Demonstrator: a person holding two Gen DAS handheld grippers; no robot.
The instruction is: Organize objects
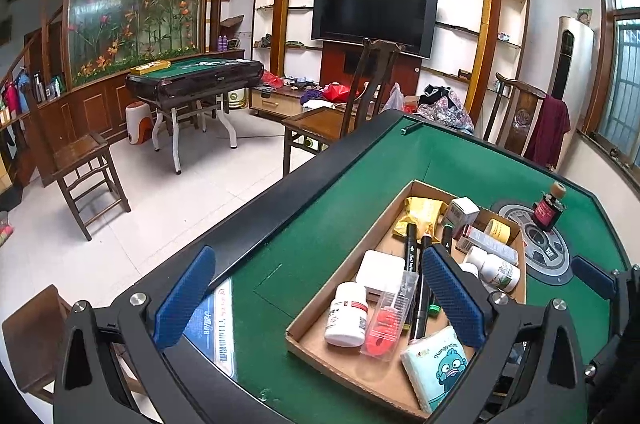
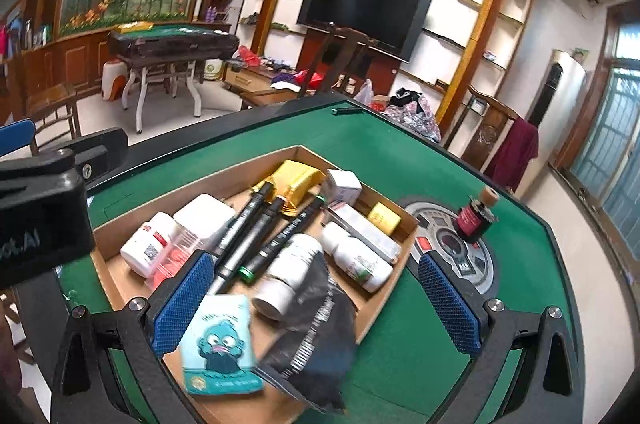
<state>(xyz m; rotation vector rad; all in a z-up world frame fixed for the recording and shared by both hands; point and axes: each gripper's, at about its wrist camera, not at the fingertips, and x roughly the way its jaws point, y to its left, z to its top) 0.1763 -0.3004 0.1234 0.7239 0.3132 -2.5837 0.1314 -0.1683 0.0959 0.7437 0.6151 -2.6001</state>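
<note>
One item sits outside the cardboard box (image 2: 390,298): the dark red bottle (image 2: 475,218), upright on the table's centre dial (image 2: 452,244), just right of the box's far end.

Both tools are spread wide and hold nothing. The left gripper (image 1: 316,298) hangs over the box's near-left side; the right gripper (image 2: 316,302) is over its near end, above the black pouch (image 2: 316,336) and the tissue pack (image 2: 220,340).

Risks, my read:
- the bottle looks tall and narrow, so a side knock could topple it
- the box is crowded: markers (image 2: 248,224) and white bottles (image 2: 360,260) lie loose, so a drop-in may roll or bounce
- the right view is blurred, so aim is uncertain
- the grippers are close together and could collide
</note>
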